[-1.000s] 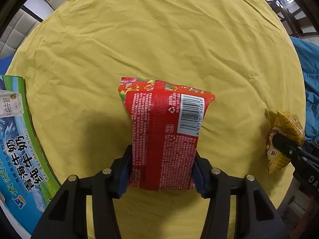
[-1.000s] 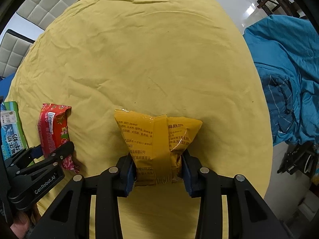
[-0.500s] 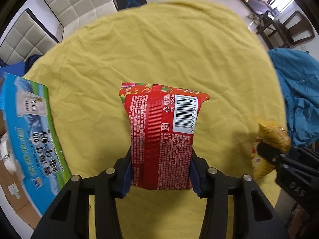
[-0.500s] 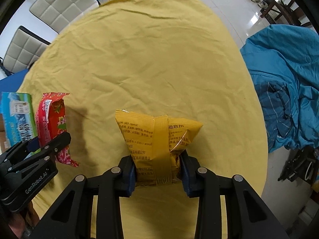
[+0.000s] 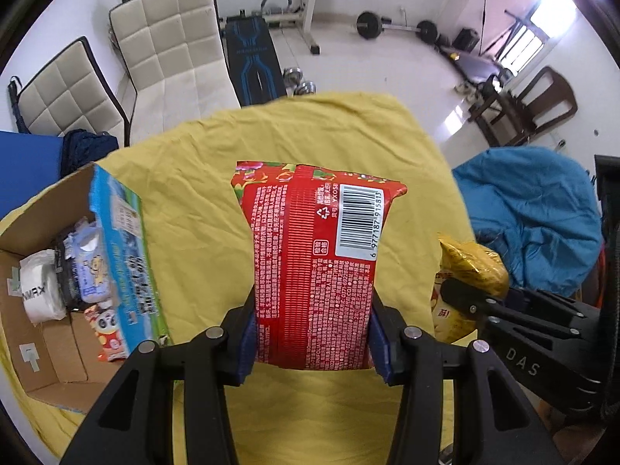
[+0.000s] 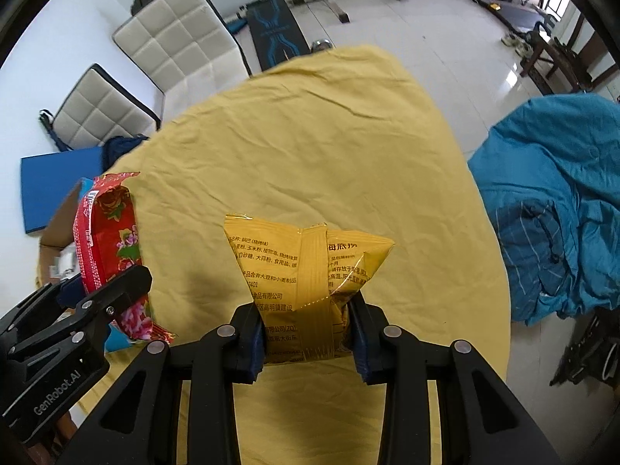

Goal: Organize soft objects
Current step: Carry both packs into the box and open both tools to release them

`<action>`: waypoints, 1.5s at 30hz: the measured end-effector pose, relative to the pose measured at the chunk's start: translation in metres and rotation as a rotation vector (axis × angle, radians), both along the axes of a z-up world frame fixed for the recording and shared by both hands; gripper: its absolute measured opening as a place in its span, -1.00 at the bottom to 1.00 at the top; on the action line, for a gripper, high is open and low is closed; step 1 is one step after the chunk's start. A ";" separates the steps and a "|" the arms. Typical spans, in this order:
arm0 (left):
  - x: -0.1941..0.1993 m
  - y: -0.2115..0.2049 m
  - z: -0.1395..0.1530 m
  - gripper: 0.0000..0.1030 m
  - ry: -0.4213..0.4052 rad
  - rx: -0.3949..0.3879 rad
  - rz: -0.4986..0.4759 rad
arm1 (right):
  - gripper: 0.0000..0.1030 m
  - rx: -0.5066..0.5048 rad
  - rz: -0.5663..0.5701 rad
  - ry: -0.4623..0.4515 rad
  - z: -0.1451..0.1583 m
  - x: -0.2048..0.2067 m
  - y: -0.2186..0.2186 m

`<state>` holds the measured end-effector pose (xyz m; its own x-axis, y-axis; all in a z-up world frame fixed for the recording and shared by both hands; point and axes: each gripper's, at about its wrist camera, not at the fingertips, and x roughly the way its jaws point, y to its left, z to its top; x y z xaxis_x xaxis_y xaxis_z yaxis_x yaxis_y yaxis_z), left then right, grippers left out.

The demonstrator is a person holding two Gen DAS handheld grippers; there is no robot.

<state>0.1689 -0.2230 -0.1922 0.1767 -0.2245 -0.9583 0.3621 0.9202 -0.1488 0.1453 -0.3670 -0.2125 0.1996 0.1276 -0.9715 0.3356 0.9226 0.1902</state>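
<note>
While both grippers point steeply down over the table, each holds one soft packet clear of the surface. Left gripper (image 5: 312,343): its blue-padded black jaws are clamped on the lower sides of a red snack packet (image 5: 314,255), a glossy, pillow-shaped film pack with a vertical back seam, dense white print, a white barcode panel at upper right and a crimped floral top edge. The packet's sides are pinched inward at the pads. Right gripper (image 6: 308,343): its jaws are closed on the lower part of a yellow snack packet (image 6: 306,271), crinkled film with a raised centre seam, dark printed text and one corner creased and folded over; the pack flares wide above the pads. In the left wrist view the yellow packet shows at the right edge, held in the other gripper's black fingers; in the right wrist view the red packet shows at the left, floral face outward, likewise gripped. Both packets hang above a yellow tablecloth (image 6: 329,147), matte and wrinkled, draped over a round table. At the table's left edge stands an open cardboard box (image 5: 42,329), brown inside, blue and green print outside, holding a white roll, a pale blue soft pack and a small red-and-white packet. Beyond the table stand two cream quilted chairs (image 5: 170,42). A rumpled blue fabric (image 6: 558,209) lies to the right.
</note>
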 end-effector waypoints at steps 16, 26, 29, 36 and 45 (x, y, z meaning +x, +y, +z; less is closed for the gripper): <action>0.005 0.147 0.054 -0.17 -0.059 -0.126 0.111 | -0.28 0.052 0.080 -0.103 0.077 0.002 0.151; 0.005 0.278 0.044 -0.19 -0.076 -0.073 0.233 | -0.28 0.113 0.258 -0.069 0.051 0.031 0.306; 0.006 0.313 0.024 -0.19 -0.052 -0.055 0.281 | -0.28 0.102 0.311 -0.034 0.026 0.039 0.348; 0.010 0.381 -0.040 -0.19 0.069 -0.030 0.398 | -0.28 0.115 0.361 0.057 -0.041 0.057 0.404; 0.027 0.420 -0.091 -0.19 0.169 -0.009 0.459 | -0.28 0.122 0.395 0.108 -0.081 0.071 0.443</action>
<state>0.1954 0.1971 -0.2832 0.1010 -0.1681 -0.9806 -0.1106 0.9776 -0.1790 0.2161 0.0755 -0.2938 0.0103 0.2891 -0.9573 -0.0148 0.9572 0.2889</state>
